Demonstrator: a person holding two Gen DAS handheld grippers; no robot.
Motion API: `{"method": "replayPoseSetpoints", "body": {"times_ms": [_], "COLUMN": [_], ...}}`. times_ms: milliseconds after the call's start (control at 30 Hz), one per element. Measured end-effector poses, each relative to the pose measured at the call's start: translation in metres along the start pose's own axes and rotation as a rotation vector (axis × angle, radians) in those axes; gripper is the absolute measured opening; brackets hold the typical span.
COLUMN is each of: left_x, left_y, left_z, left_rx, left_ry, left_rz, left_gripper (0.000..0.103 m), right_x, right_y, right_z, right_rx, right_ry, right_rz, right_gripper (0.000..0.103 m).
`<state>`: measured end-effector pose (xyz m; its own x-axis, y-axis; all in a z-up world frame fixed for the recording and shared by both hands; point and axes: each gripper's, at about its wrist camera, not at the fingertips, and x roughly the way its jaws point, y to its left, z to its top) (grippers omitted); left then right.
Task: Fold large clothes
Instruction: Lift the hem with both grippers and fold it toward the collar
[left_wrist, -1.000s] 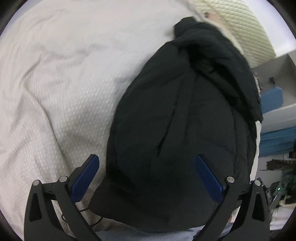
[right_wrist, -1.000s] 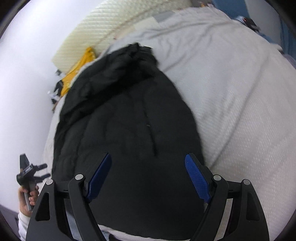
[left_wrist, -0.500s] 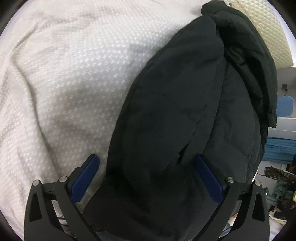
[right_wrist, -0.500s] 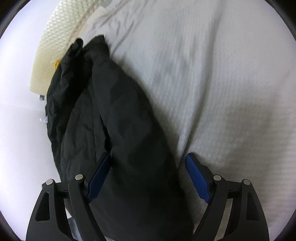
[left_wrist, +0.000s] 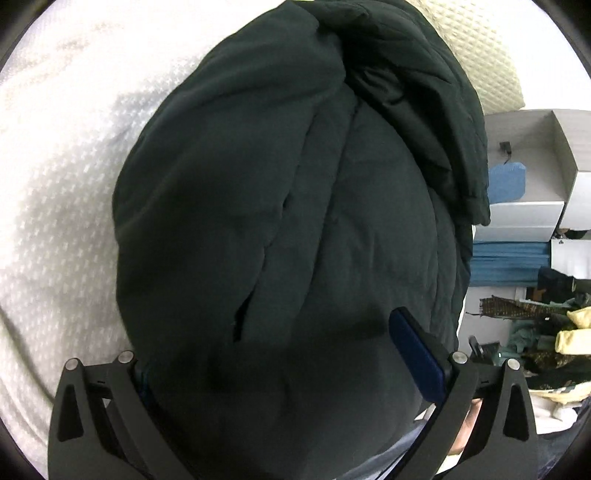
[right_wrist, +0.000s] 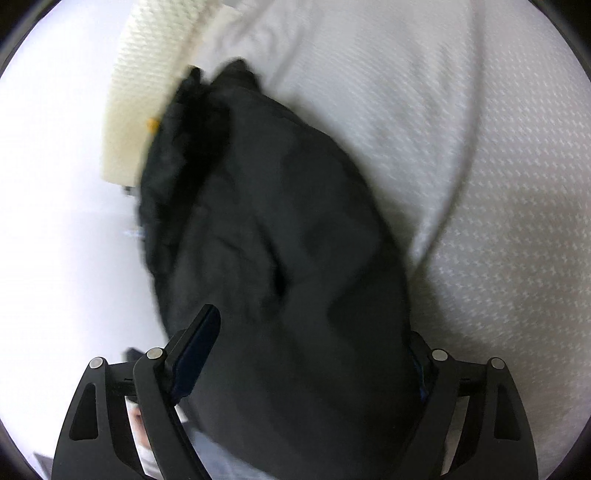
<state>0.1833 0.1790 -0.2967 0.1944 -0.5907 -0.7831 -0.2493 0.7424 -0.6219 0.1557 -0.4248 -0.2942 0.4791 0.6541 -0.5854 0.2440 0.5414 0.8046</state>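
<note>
The bed (left_wrist: 55, 206), under its white textured cover, carries everything here, and your dark padded jacket (left_wrist: 295, 221) lies along it, hood end toward the cream quilted pillow (left_wrist: 480, 51) and hem end nearest you. Over the last second both views have closed in on that hem: the jacket, earlier lying ahead of the fingers, now bulges between them and fills most of each frame. I judge you are reaching in for the hem corners, ready to lift the bottom over for a fold.

Your left hand-held gripper (left_wrist: 291, 354) stands wide, jacket bunched across the gap; one blue pad shows clear against the fabric while the other is buried beneath it, so nothing is clamped. Your right hand-held gripper (right_wrist: 317, 350) has just been widening its jaws, with the jacket's edge between them; one pad is visible, the far one covered by cloth, and it grips nothing yet.
</note>
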Motion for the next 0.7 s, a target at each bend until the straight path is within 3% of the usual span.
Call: {"method": "replayPoseSetpoints", "body": {"times_ms": [100,267,500,700], "left_x": [0.001,-0.004,0.010,0.005], "left_y": [0.000,-0.009,-0.016,-0.015], "left_z": [0.005,0.014,0.012,0.007], "left_rx": [0.001,0.031,0.066,0.095], "left_ry": [-0.017,-0.039,-0.049,-0.070], "left_rz": [-0.003,0.048,0.121,0.169], "left_gripper": [0.102,0.102,0.102,0.102], "right_x": [-0.008,-0.013,-0.008,-0.010], "right_y": [0.006,0.018,0.046,0.051], "right_z": [-0.002,-0.006,-0.020,-0.027], "right_rx": [-0.022,-0.089,-0.198,-0.223], "right_ry": [-0.025,-0.035,-0.074,-0.110], "right_rz": [0.053,0.040,-0.086,-0.107], "right_gripper": [0.086,0.086,0.086,0.086]}}
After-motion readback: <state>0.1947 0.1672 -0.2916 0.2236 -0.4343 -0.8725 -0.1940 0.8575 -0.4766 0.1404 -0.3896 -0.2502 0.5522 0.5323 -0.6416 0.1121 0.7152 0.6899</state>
